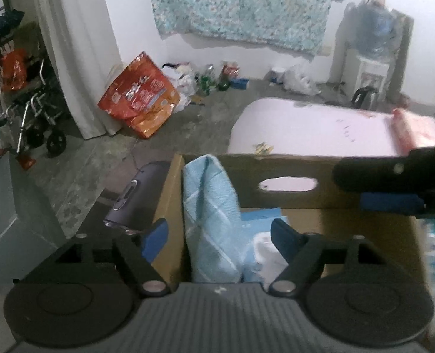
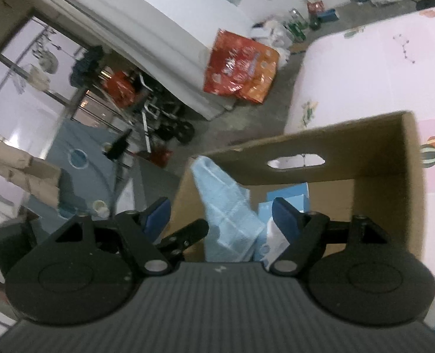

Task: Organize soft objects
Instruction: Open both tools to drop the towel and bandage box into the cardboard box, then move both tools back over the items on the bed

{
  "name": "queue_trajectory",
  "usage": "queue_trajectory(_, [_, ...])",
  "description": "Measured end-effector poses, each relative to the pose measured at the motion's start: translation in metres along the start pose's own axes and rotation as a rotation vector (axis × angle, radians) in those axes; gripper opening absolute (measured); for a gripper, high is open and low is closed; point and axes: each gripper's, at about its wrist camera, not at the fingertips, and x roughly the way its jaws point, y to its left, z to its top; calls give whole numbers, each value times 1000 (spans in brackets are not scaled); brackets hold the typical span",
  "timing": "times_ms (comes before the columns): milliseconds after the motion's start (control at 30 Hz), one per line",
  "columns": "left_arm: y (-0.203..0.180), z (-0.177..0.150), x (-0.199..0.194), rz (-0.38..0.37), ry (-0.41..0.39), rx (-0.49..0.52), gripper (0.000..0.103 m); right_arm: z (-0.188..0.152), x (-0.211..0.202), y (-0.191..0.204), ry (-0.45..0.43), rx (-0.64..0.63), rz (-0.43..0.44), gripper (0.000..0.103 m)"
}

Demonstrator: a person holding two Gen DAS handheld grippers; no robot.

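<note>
Open brown cardboard box with an oval hand-hole in its far wall (image 1: 293, 203) standing on a pale pink mat with cartoon prints (image 1: 314, 126). Inside, at the box's left end, a light blue checked cloth, folded and upright (image 1: 211, 214), leaning against the left wall and rising above the rim; just beside it, lower down, a pale blue package (image 1: 261, 220) and something white, too blurred to name.

Left gripper (image 1: 218, 234) hovering over the box's left end, blue-padded fingers (image 1: 155, 238) spread wide, the cloth between them but not pressed by either pad. Right gripper (image 2: 220, 216) likewise spread apart above the same cloth, nothing pinched; seen from the left wrist as a dark arm with a blue pad at the right edge (image 1: 391, 203).

Outside the box, left of it, a dark grey cylindrical device lying on its side (image 1: 135, 197). Farther off on the concrete floor, a large red-and-orange plastic pack with white lettering (image 1: 141, 97), print too blurred to read. On the wall, a teal floral sheet (image 1: 246, 8). At far left, a folded wheelchair (image 1: 38, 120).

No legible brand or label anywhere.
</note>
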Motion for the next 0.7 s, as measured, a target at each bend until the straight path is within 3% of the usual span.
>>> queue_trajectory(167, [-20,-12,-66,-58,-67,35,84,-11,-77,2,-41,-15,66,80])
queue_trajectory(333, [-61,-39,-131,-205,-119,77,91,-43,-179,-12,-78,-55,99,84])
queue_trajectory(533, [-125,-76,-166,-395,-139,129,95,-99,-318,-61,-192,-65,24,88])
queue_trajectory(700, [-182,-105,-172,-503,-166,199,97,-149,-407,-115,-283,3,-108,88])
